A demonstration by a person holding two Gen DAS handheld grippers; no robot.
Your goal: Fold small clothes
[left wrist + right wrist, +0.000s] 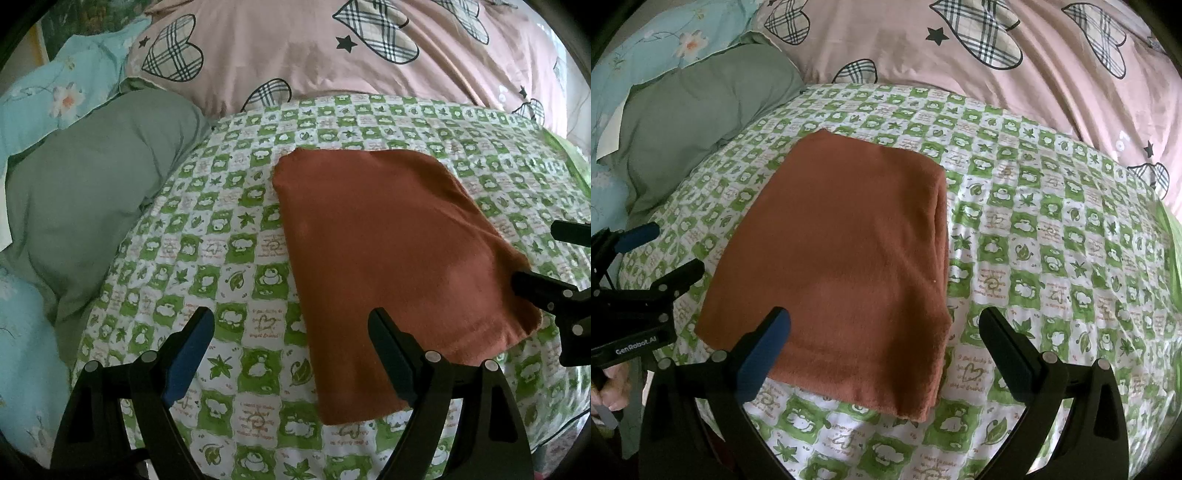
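Rust-orange cloth [388, 266] lies folded into a flat rectangle on the green-and-white checked sheet [207, 229] of the bed. From my right wrist view the cloth [846, 266] shows stacked layers along its right edge, so I read it as folded over at least once. It rests flat, with no corner lifted.

My left hand-held gripper [291, 354] hangs above the sheet with its jaws wide apart and nothing between them. Its right finger sits over the near left part of the cloth, its left finger over bare sheet; I cannot tell whether either one touches the fabric.

My right hand-held gripper [886, 347] is also spread wide and holds nothing. The near edge of the cloth lies between its two fingers, the left finger over the cloth and the right finger over the sheet just beside it. In the left view, that right gripper [546, 262] comes in at the cloth's right edge.

Behind the sheet lies a pink quilt with plaid hearts [1015, 66]. To the left sit a grey-green pillow [88, 206] and a pale blue flowered pillow [62, 96].
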